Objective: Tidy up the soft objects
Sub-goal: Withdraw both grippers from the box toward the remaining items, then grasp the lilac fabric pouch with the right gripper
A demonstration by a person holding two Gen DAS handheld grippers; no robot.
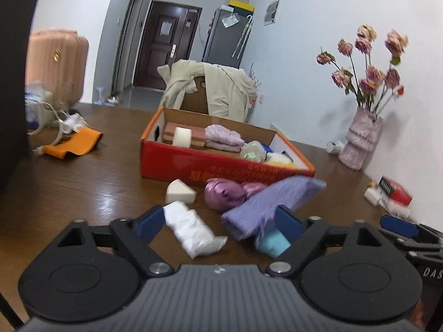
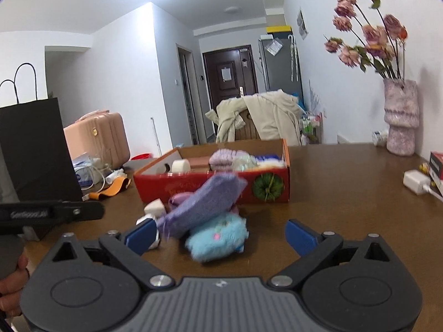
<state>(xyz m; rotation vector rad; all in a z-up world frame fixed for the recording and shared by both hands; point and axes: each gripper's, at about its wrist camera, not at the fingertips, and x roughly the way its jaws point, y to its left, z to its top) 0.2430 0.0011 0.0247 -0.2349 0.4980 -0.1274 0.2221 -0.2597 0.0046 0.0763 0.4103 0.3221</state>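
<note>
A red cardboard box [image 1: 193, 163] on the brown table holds sponges, a lavender towel and other soft items. In front of it lie a white wedge sponge [image 1: 180, 192], a pink satin bundle [image 1: 224, 193], a purple cloth [image 1: 271, 202], a white rolled cloth [image 1: 191, 229] and a light blue plush [image 2: 218, 238]. My left gripper [image 1: 219, 222] stands open around the white roll and the near end of the purple cloth. My right gripper [image 2: 220, 236] is open, with the blue plush between its fingers and the purple cloth [image 2: 205, 204] leaning over it.
A vase of dried pink flowers [image 1: 357, 144] stands by the right wall, with a charger and a red-and-white pack [image 1: 393, 193] near it. An orange strap [image 1: 72, 145] and cables lie at the left, beside a black paper bag [image 2: 36, 149]. A coat-draped chair [image 1: 216, 91] is behind the box.
</note>
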